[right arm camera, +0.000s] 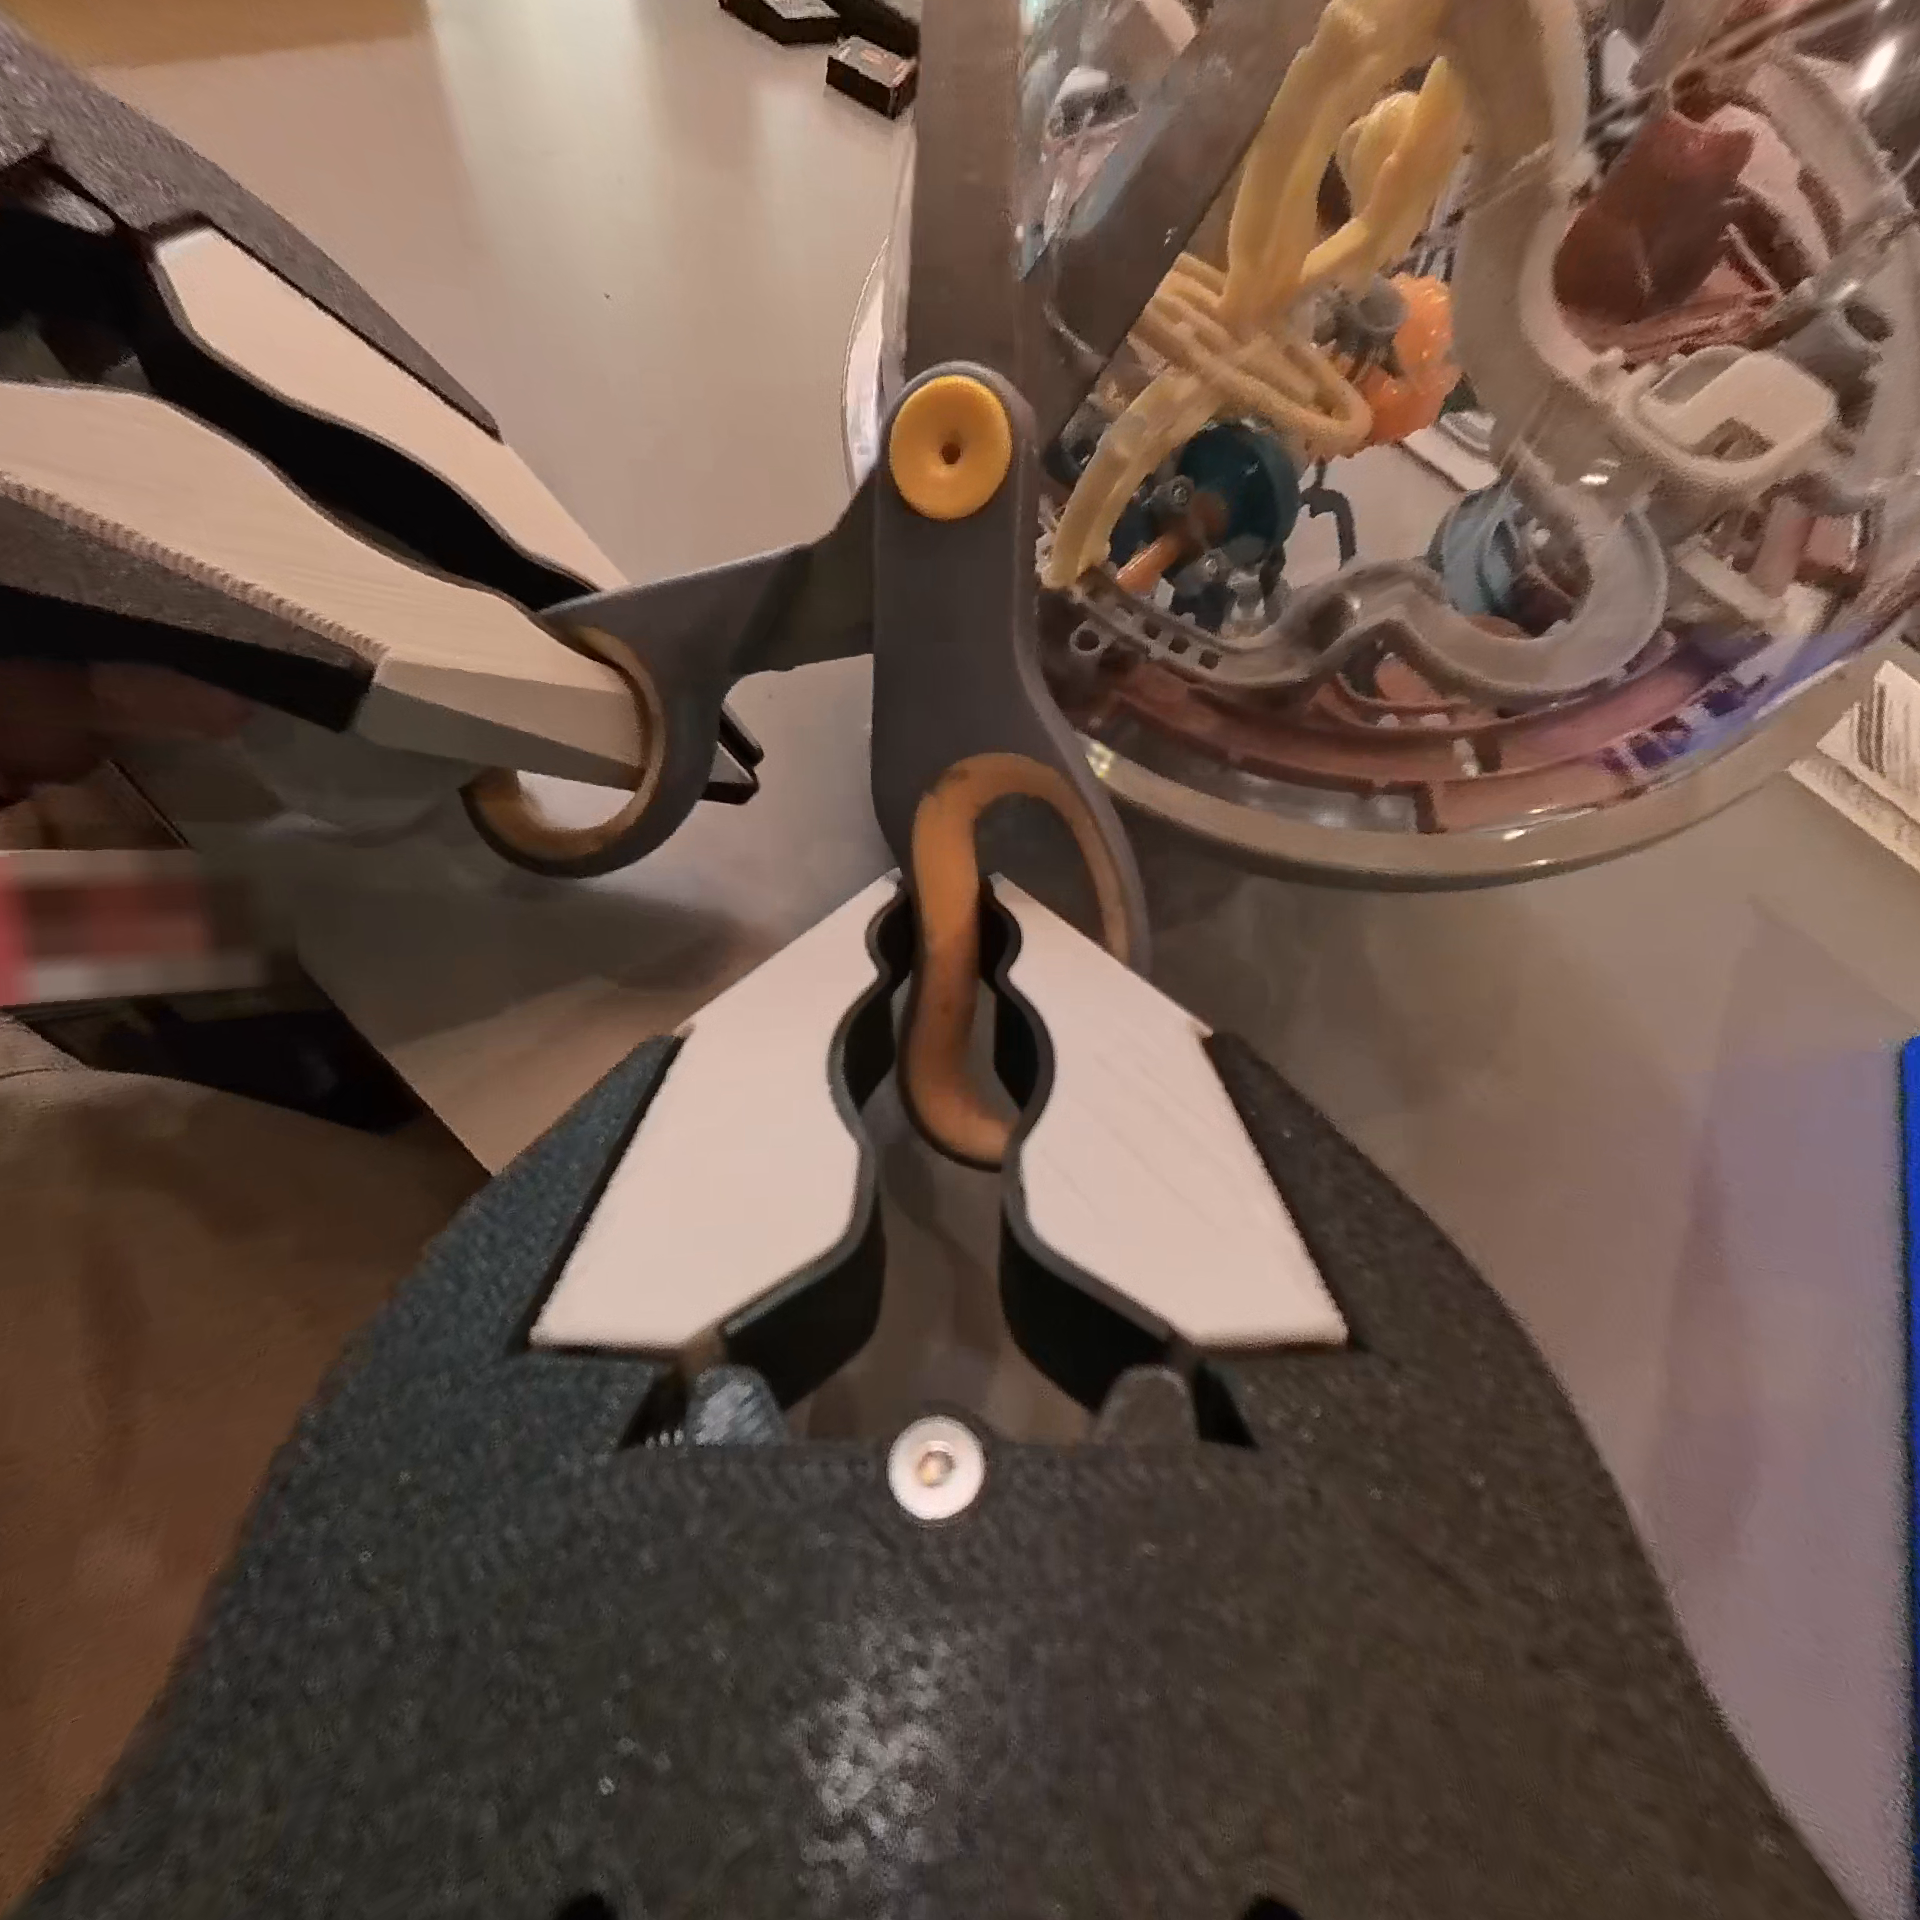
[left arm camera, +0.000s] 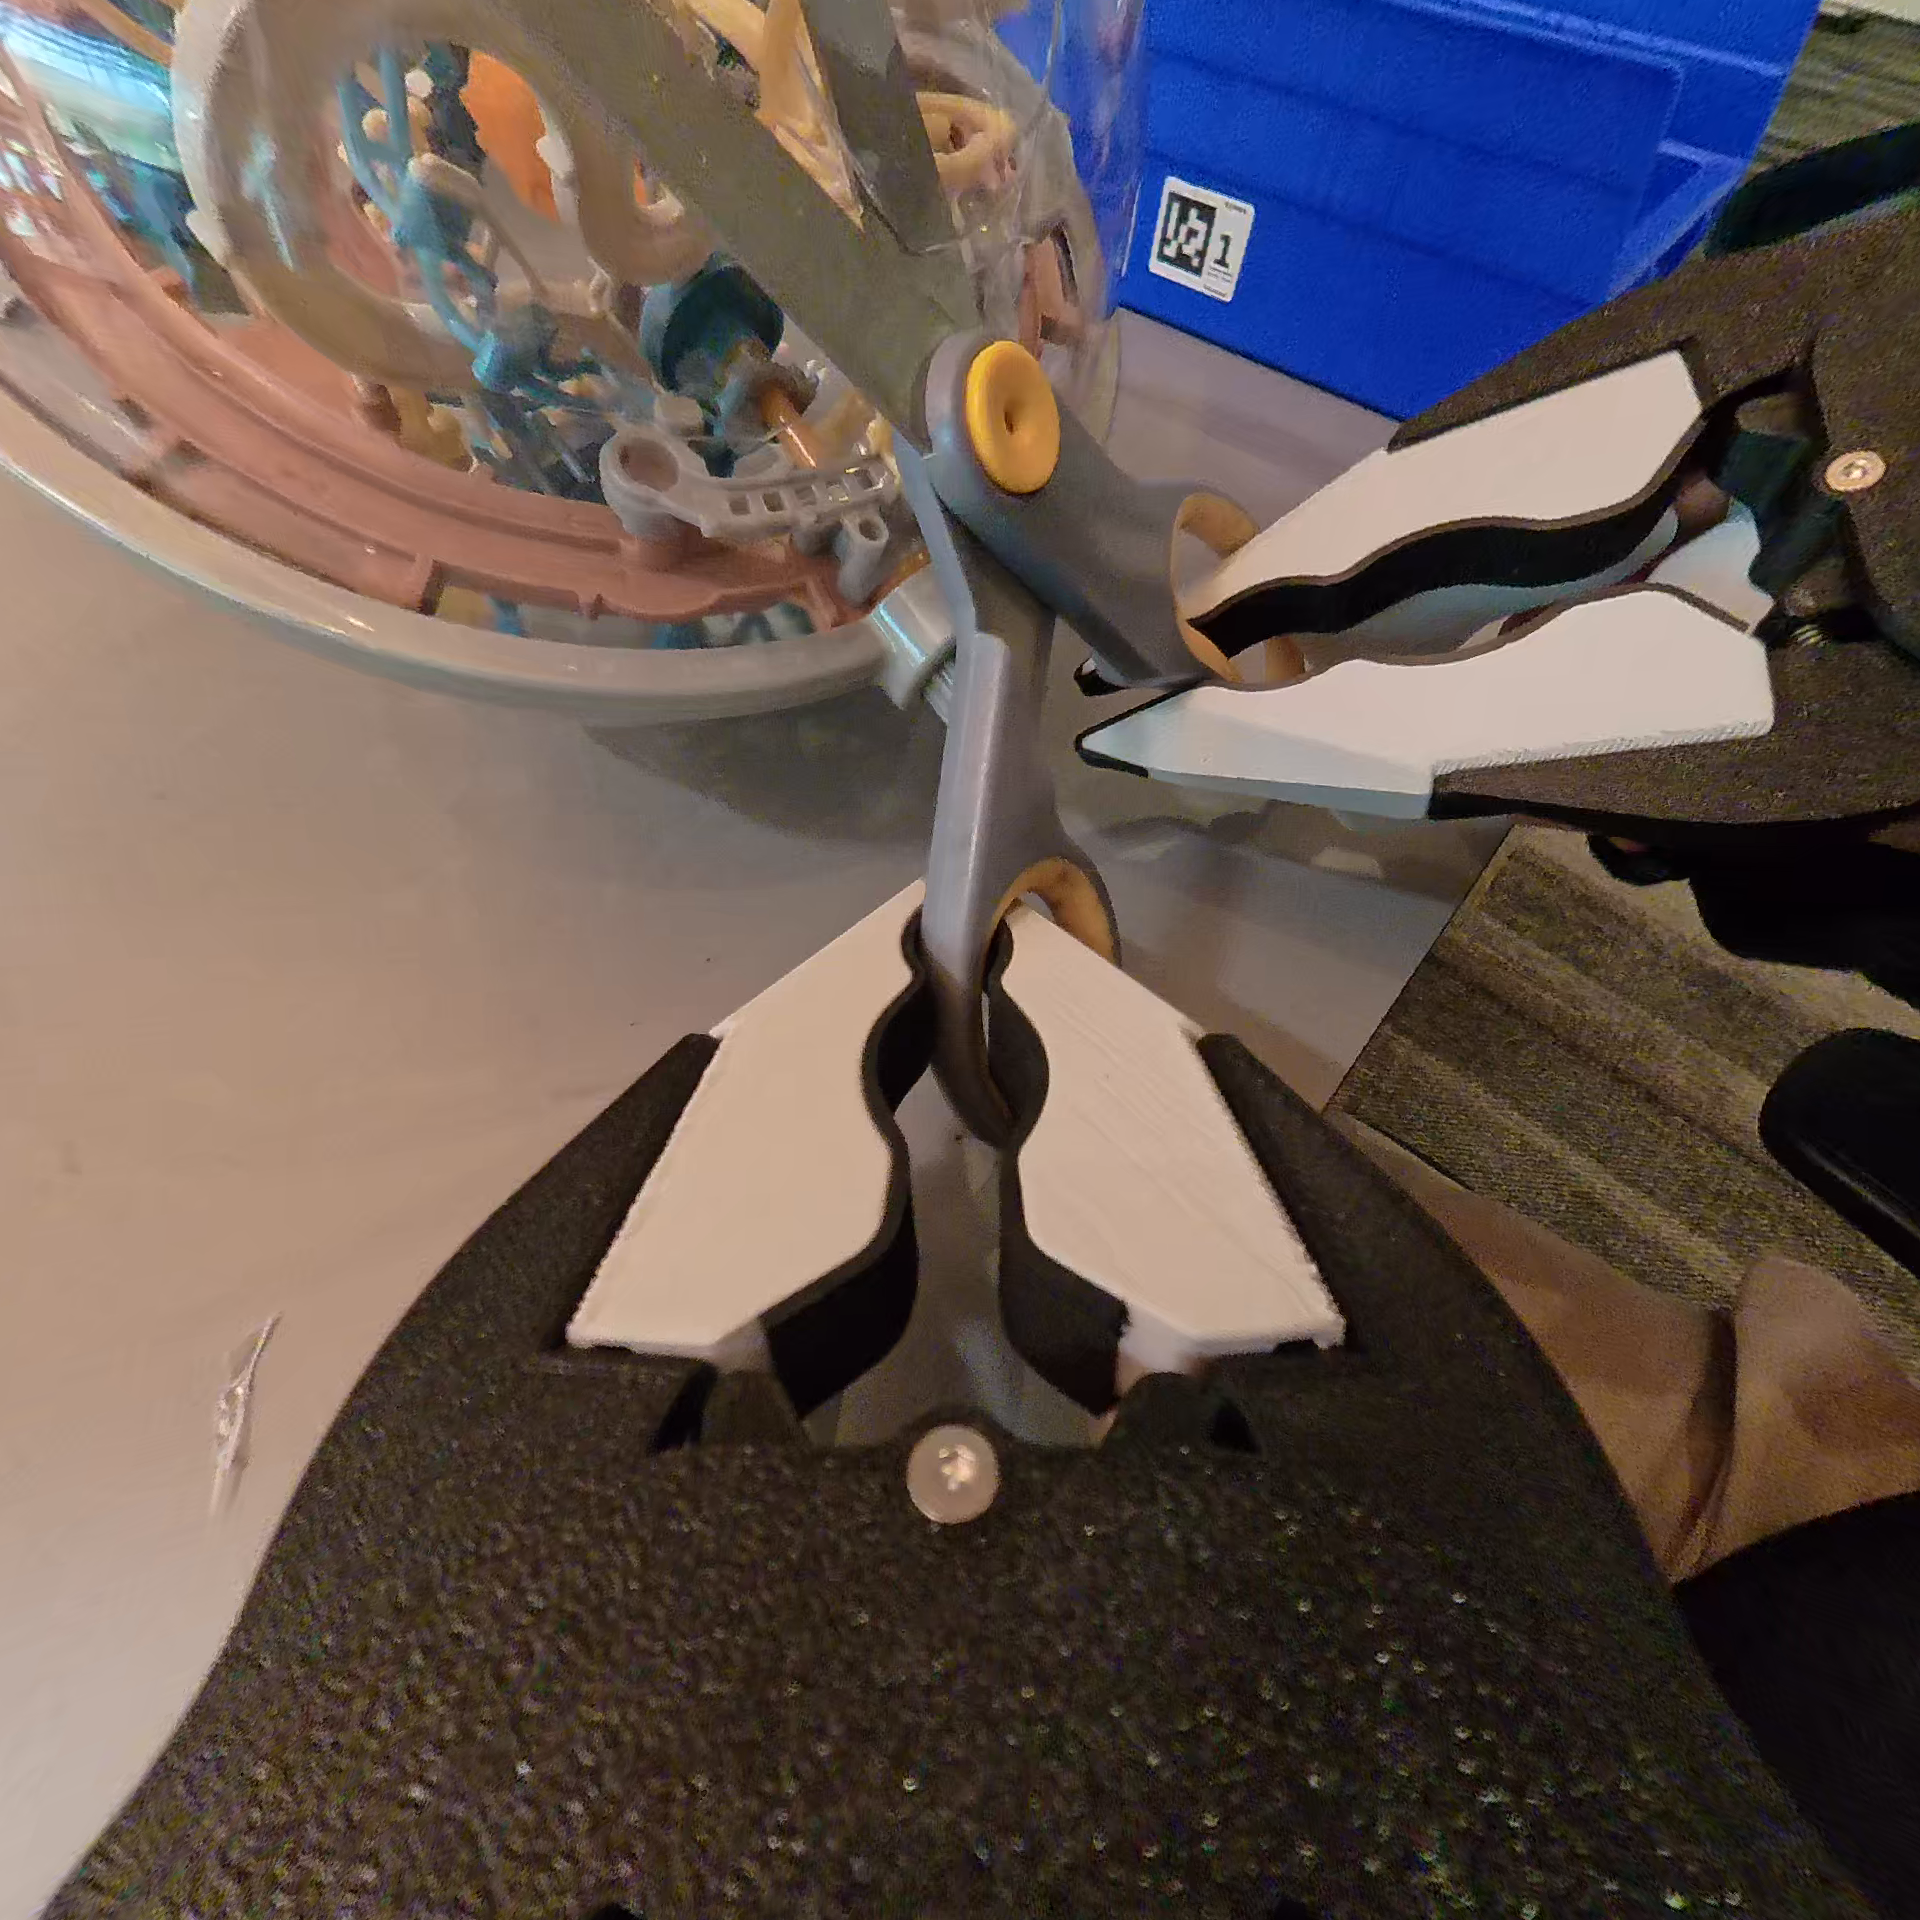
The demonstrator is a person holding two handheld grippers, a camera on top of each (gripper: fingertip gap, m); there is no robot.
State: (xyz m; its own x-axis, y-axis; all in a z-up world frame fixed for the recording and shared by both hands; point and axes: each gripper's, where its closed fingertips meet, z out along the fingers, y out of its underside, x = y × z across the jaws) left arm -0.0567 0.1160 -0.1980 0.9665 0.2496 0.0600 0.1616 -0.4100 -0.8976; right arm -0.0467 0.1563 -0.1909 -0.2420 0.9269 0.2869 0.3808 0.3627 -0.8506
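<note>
A pair of grey scissors with a yellow pivot cap is held up above the desk, blades spread open, one handle loop in each gripper. The left gripper has its fingers clamped on one loop; the right gripper has its fingers closed on the other. Just behind stands a clear maze ball, and beyond it a blue bin.
</note>
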